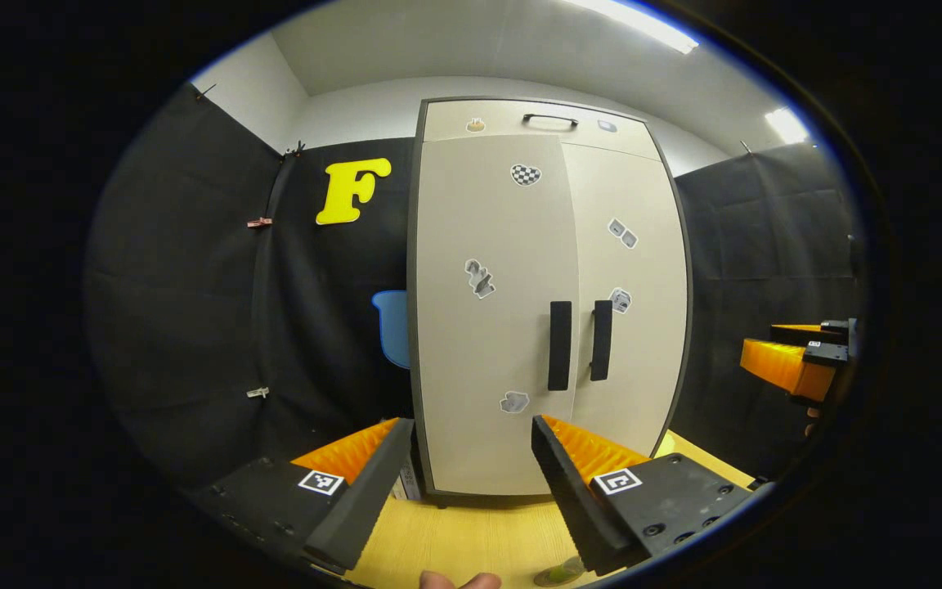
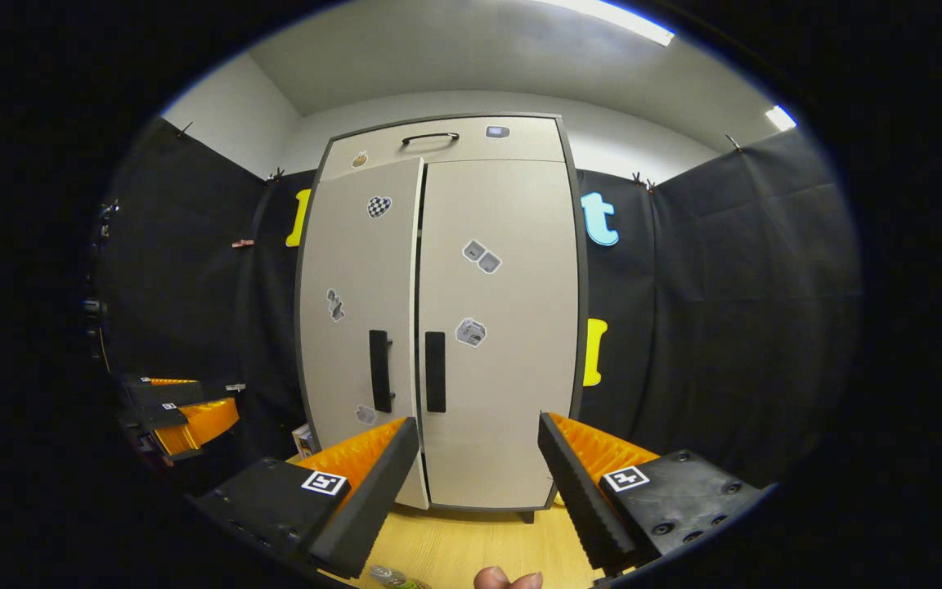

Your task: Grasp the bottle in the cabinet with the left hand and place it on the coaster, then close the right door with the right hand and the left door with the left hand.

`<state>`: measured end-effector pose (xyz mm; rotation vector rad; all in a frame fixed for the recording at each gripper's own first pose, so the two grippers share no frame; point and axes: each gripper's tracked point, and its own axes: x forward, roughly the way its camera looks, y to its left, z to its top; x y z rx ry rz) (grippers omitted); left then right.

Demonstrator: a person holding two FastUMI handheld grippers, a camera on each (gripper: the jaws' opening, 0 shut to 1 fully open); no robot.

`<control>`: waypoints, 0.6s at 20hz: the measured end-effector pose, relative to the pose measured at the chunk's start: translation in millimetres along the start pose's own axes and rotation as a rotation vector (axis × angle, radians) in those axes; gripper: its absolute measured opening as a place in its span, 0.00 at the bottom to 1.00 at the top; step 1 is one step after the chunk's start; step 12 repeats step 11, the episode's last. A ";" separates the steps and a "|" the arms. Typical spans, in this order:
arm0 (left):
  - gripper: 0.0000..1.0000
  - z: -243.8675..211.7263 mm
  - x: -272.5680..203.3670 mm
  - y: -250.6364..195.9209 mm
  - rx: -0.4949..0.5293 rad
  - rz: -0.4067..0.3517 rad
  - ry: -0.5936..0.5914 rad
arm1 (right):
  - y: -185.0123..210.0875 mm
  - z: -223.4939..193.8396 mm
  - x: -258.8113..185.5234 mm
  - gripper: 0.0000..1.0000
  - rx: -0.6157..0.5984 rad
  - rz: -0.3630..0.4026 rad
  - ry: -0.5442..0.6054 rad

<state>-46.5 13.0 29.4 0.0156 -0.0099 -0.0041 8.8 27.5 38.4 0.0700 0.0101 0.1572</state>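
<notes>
Black cloth walls [image 1: 193, 286] hang round the booth, pinned with small clips [image 1: 258, 222]; white upper wall [image 2: 643, 143] and grey ceiling [image 1: 479, 41] above; two ceiling strip lights [image 1: 643, 20] lit; light wood worktop [image 1: 455, 540] at the bottom; cloth creased at right [image 2: 724, 286].
</notes>
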 end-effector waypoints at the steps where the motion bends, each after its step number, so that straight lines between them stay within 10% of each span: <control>1: 0.95 0.2 -0.6 0.6 0.001 0.000 0.000 | 0.3 -0.3 -0.9 0.98 -0.001 -0.001 0.000; 12: 0.95 -0.3 -6.8 -1.7 0.007 -0.001 0.003 | -1.7 0.0 -8.0 0.98 0.009 -0.004 0.001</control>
